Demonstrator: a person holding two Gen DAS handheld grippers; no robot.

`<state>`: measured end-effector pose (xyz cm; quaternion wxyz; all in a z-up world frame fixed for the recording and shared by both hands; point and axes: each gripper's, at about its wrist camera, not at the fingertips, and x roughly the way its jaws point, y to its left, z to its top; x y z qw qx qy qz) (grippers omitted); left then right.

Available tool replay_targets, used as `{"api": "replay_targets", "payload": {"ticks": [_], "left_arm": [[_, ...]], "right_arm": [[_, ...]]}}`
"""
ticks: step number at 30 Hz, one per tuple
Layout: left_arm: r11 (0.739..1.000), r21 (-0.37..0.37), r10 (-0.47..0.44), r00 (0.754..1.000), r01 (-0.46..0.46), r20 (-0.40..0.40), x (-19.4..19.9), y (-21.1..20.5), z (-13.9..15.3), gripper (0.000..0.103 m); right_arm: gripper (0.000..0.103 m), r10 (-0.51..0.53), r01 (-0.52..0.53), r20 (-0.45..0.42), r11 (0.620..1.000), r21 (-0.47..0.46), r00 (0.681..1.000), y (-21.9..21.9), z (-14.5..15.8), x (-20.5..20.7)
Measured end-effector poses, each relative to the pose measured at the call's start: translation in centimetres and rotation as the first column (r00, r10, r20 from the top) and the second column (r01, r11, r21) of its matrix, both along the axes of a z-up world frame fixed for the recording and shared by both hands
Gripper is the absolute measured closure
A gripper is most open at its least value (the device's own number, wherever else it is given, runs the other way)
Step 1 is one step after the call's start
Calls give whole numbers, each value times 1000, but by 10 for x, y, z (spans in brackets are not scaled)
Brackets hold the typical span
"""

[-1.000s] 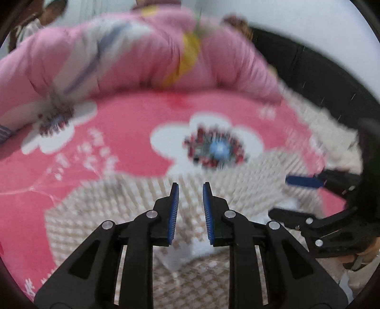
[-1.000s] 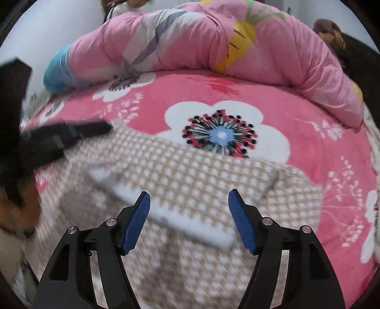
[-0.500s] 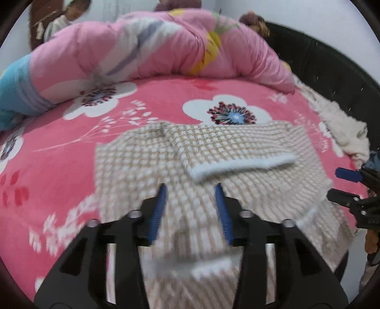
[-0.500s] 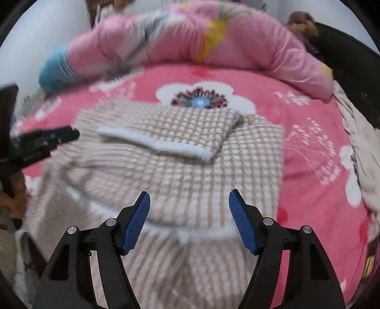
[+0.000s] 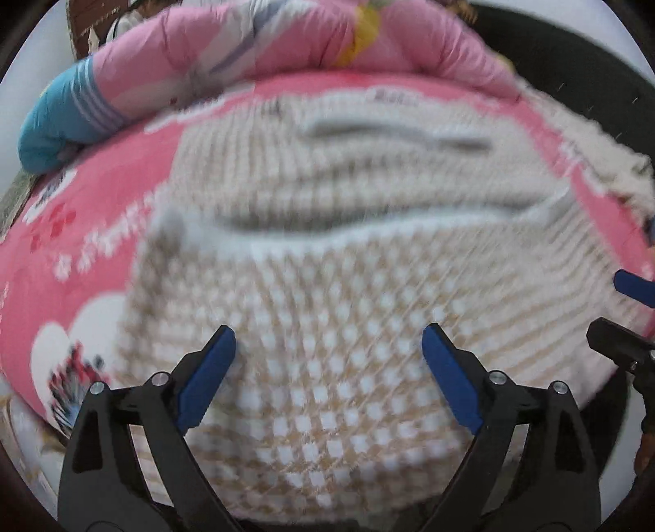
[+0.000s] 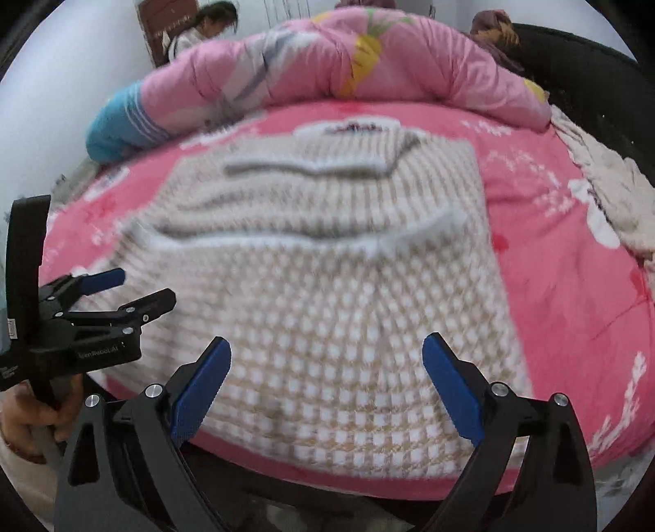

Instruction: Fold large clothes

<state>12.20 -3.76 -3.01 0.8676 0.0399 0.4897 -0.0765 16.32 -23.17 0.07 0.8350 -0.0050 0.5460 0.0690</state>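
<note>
Both hand-held grippers are pulling back toward the near edge of the bed (image 6: 573,311); the left hand-held gripper (image 5: 327,360) and right hand-held gripper (image 6: 325,364) are opening, released, above the folded checked garment (image 6: 327,286).

Motion blur smears the checked garment (image 5: 327,311) across the left wrist view; its weave dissolves into streaks and the folded edges lose their outline. The bed (image 6: 573,286) beneath it is largely covered, and its near edge drops behind the tongs' black arms. The right tongs (image 5: 630,315) enter the left wrist view only partly, cut off by the right border. In the right wrist view, the hand (image 6: 28,413) gripping the left tongs (image 6: 135,288) is cropped at the left edge. A person (image 6: 200,28) by the far wall is too small to make out.
</note>
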Motion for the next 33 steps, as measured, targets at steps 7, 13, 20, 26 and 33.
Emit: {"api": "replay_targets", "payload": {"ticks": [7,13,20,26,33], "left_arm": [[999,-36,41,999,-40,24,-3,8,-5,8],[997,-50,52,999,-52,13,-5,8,-4,8],[996,-69,59,998,-59,-3,1,11,-5,8],[995,-83,57,998,-59,-26,5,14,-4,8],[994,-88,62,998,-63,-7,2,15,-5,8]], "right_arm": [[6,-45,46,-14,998,53,999,-9,-18,-3],[6,-73,73,-1,995,69,997,-14,-19,-11],[6,-69,72,-39,994,80,997,-18,-19,-4],[6,-75,79,-48,994,79,996,-21,-16,5],[6,-91,92,-18,992,83,996,-23,-16,4]]}}
